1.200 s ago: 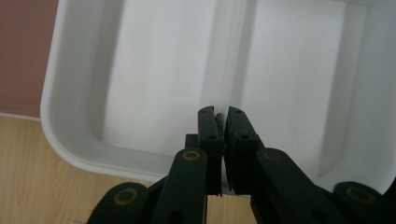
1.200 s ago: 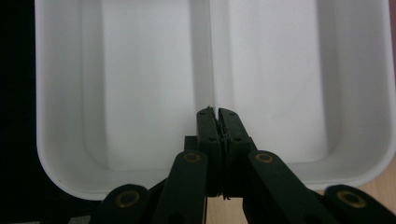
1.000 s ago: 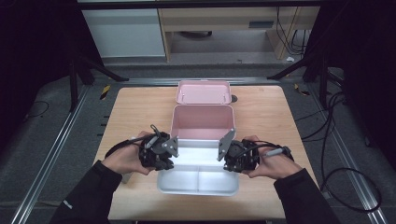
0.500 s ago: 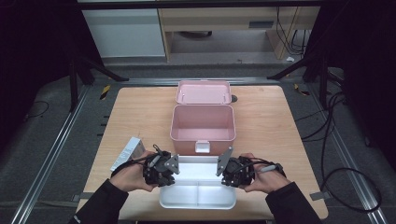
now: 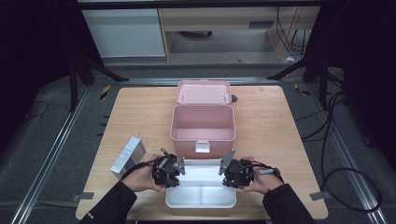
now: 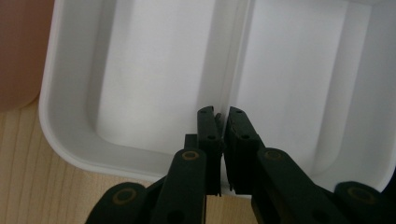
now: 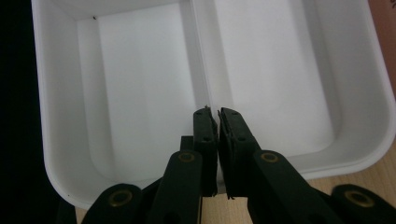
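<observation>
I have both grippers, left [image 5: 173,171] and right [image 5: 229,171], clamped on the white tray's [image 5: 201,198] divider; it has come nearer the table's near edge, away from the pink box [image 5: 202,122]

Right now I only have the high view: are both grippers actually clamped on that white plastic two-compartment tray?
Observer: The left gripper is. Its jaws are shut on the tray's centre divider, where it meets the rim.
Operator: Right one?
Observer: The right gripper grips the same way, shut on the divider's opposite end.
Operator: Anything inside?
Observer: No, both compartments are bare.
</observation>
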`<control>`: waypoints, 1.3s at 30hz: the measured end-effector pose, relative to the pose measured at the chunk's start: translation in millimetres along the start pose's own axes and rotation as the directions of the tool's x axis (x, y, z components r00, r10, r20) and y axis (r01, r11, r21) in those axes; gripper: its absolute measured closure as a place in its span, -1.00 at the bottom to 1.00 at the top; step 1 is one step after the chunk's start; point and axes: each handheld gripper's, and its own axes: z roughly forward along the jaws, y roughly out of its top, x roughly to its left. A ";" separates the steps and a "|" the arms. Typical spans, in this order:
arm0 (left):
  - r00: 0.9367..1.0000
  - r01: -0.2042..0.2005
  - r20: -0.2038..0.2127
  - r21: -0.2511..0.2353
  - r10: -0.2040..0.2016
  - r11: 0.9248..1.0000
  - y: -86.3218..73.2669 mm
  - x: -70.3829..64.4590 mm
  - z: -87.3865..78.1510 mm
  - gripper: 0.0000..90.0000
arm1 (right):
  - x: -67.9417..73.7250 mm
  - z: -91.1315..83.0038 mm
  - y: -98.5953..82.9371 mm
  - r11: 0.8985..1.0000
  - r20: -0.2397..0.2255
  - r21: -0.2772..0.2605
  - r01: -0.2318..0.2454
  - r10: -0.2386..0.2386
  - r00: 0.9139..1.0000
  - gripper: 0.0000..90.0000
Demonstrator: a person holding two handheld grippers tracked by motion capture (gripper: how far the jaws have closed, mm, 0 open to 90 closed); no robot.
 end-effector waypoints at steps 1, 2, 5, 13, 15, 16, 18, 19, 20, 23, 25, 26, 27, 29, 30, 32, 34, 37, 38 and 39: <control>1.000 -0.001 0.002 0.003 0.001 1.000 -0.3 0.2 1.3 0.89 | -0.4 1.9 -0.5 1.000 0.003 -0.003 0.006 -0.006 1.000 0.90; 1.000 -0.001 0.002 0.003 0.001 1.000 -0.3 0.2 1.3 0.89 | -0.4 1.9 -0.5 1.000 0.003 -0.003 0.006 -0.006 1.000 0.90; 1.000 0.003 0.005 0.015 -0.003 1.000 -1.6 0.8 7.3 0.88 | -1.2 8.9 -2.6 1.000 -0.009 0.007 0.002 -0.002 1.000 0.90; 0.998 0.056 -0.037 -0.072 -0.059 0.996 -7.7 -1.5 -8.2 0.54 | -6.7 -5.6 -8.7 0.989 0.019 -0.133 -0.066 0.069 0.997 0.57; 0.994 0.078 -0.065 -0.113 -0.086 0.991 -10.0 -1.4 -16.4 0.40 | -8.6 -12.8 -12.5 0.978 0.057 -0.189 -0.090 0.102 0.993 0.42; 0.992 0.090 -0.077 -0.129 -0.100 0.988 -11.6 -0.5 -20.3 0.32 | -9.7 -16.1 -14.9 0.971 0.078 -0.213 -0.107 0.127 0.989 0.33; 0.988 0.110 -0.090 -0.145 -0.124 0.983 -13.4 0.5 -24.1 0.23 | -10.8 -18.8 -17.3 0.965 0.100 -0.231 -0.122 0.148 0.984 0.25; 0.980 0.153 -0.103 -0.164 -0.171 0.975 -17.6 2.7 -30.7 0.19 | -12.0 -24.1 -23.2 0.952 0.153 -0.269 -0.144 0.190 0.970 0.08; 0.980 0.153 -0.103 -0.164 -0.171 0.975 -17.6 2.7 -30.7 0.15 | -12.0 -24.1 -23.2 0.952 0.153 -0.269 -0.144 0.190 0.970 0.08; 0.951 0.230 -0.151 -0.232 -0.268 0.945 -27.8 5.6 -43.5 0.03 | -13.5 -31.6 -35.0 0.919 0.198 -0.339 -0.202 0.280 0.939 -0.20; 0.930 0.273 -0.170 -0.270 -0.325 0.923 -33.8 8.0 -51.0 -0.04 | -15.3 -33.8 -41.3 0.906 0.214 -0.357 -0.228 0.317 0.924 -0.34; 0.930 0.273 -0.170 -0.270 -0.325 0.923 -33.8 8.0 -51.0 -0.07 | -15.3 -33.8 -41.3 0.906 0.214 -0.357 -0.228 0.317 0.924 -0.34; 0.907 0.315 -0.175 -0.320 -0.383 0.893 -40.4 11.6 -59.1 -0.10 | -17.8 -34.9 -48.3 0.894 0.222 -0.367 -0.256 0.351 0.910 -0.36; 0.879 0.350 -0.191 -0.361 -0.436 0.864 -47.3 14.7 -67.4 -0.14 | -20.9 -35.0 -55.2 0.881 0.244 -0.376 -0.286 0.392 0.887 -0.43; 0.864 0.368 -0.200 -0.375 -0.462 0.851 -50.9 16.4 -71.4 -0.15 | -22.9 -34.9 -58.5 0.875 0.250 -0.378 -0.301 0.410 0.877 -0.44; 0.829 0.403 -0.225 -0.394 -0.512 0.826 -60.0 19.0 -80.4 -0.20 | -26.7 -34.3 -64.2 0.860 0.272 -0.385 -0.335 0.452 0.849 -0.46; 0.793 0.437 -0.242 -0.413 -0.558 0.799 -71.1 21.8 -88.7 -0.23 | -29.8 -34.2 -69.0 0.843 0.280 -0.395 -0.365 0.488 0.826 -0.47; 0.742 0.487 -0.248 -0.438 -0.622 0.756 -90.1 27.1 -97.2 -0.28 | -33.6 -35.3 -73.8 0.820 0.299 -0.414 -0.396 0.533 0.791 -0.51; 0.742 0.487 -0.248 -0.438 -0.622 0.756 -90.1 27.1 -97.2 -0.30 | -33.6 -35.3 -73.8 0.820 0.299 -0.414 -0.396 0.533 0.791 -0.51; 0.705 0.524 -0.262 -0.433 -0.659 0.733 -102.7 31.3 -99.3 -0.33 | -35.6 -36.5 -76.7 0.804 0.302 -0.430 -0.410 0.557 0.774 -0.55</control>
